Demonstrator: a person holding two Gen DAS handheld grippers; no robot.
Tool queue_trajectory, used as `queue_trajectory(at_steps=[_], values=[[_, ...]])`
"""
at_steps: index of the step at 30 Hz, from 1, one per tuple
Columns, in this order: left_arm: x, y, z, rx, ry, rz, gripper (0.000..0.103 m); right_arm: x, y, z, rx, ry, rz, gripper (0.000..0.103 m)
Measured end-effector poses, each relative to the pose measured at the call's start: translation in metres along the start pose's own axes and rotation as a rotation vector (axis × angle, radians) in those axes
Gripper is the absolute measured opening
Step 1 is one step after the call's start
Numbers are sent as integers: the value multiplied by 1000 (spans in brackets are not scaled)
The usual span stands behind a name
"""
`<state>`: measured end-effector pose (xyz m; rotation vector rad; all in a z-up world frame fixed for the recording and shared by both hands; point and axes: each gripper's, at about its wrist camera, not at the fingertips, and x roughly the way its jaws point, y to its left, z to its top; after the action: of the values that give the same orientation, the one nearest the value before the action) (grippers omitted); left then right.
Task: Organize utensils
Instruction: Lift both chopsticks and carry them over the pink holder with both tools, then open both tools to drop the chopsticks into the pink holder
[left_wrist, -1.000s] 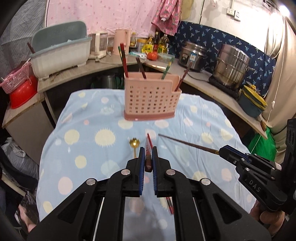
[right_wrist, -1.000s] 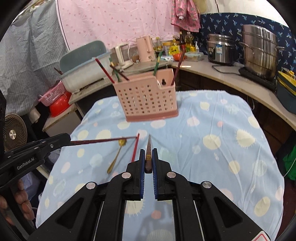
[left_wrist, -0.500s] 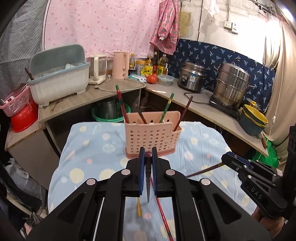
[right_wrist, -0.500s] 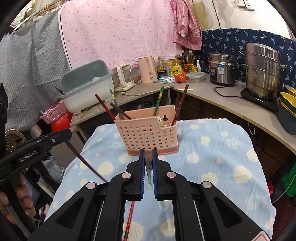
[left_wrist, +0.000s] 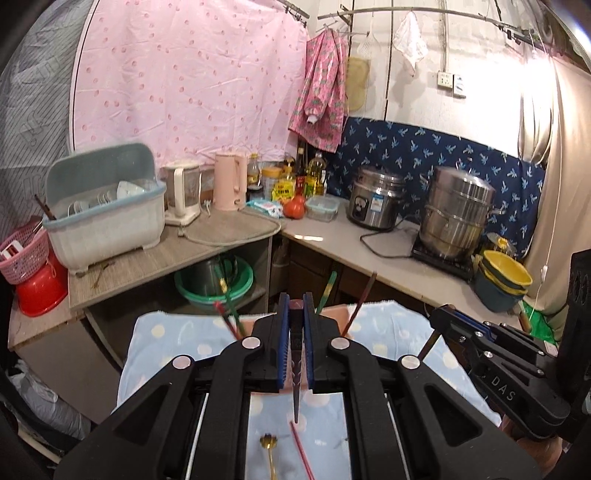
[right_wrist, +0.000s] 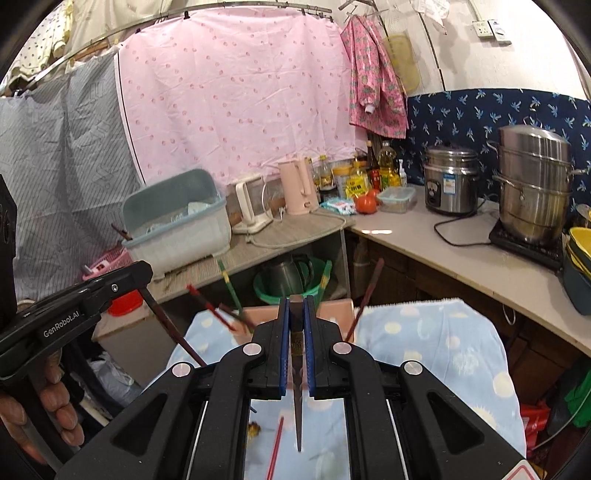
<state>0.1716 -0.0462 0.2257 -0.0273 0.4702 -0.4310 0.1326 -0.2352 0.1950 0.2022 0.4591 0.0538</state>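
Both claws are raised above the desk (left_wrist: 166, 343), each clamped on one dark chopstick hanging tip-down.

Left claw (left_wrist: 295, 339): jaws closed tight on a chopstick (left_wrist: 296, 391). Right claw (right_wrist: 296, 343): jaws likewise closed on its own chopstick (right_wrist: 297, 406). Both sit just in front of the pink holder (right_wrist: 332, 314), which is mostly hidden behind the jaws.

Done so far: the holder already carries several sticks, standing tilted: a green one (right_wrist: 228, 286) and a red one (right_wrist: 210, 308) at its left side, another green (right_wrist: 325, 277) and a brown one (right_wrist: 365, 299) at its right.

Left to do: the two held chopsticks are not yet in the holder. On the cloth in front of the holder lie a red chopstick (left_wrist: 301, 448) and a gold spoon (left_wrist: 269, 448), untouched, close together.

Judgement: task past halfway; two drops, then two more pickups.
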Motion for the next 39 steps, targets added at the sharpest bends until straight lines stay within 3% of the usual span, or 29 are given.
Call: queue_trajectory(at_steps=[10, 15, 25, 31, 33, 34, 35, 36, 37, 39], values=[[28, -2, 66, -1, -98, -6, 7, 28, 5, 83, 11, -125, 6, 7], [50, 3, 80, -4, -114, 9, 7, 54, 7, 97, 27, -134, 9, 7], [114, 34, 28, -64, 18, 42, 7, 125, -4, 48, 54, 11, -21, 7], [127, 44, 7, -76, 59, 62, 9, 142, -12, 21, 60, 67, -42, 8], [126, 45, 5, -78, 55, 77, 9, 144, -14, 17, 64, 75, -45, 13], [124, 45, 3, -76, 47, 90, 12, 143, -15, 14, 66, 73, -58, 16], [124, 45, 3, -75, 44, 100, 18, 141, -16, 11, 68, 67, -64, 28], [121, 46, 3, -77, 39, 108, 32, 139, -17, 10, 71, 58, -69, 38], [119, 46, 2, -82, 33, 117, 43, 135, -18, 9, 74, 46, -74, 40], [115, 48, 1, -86, 26, 126, 45, 129, -17, 8, 67, 38, -79, 40]])
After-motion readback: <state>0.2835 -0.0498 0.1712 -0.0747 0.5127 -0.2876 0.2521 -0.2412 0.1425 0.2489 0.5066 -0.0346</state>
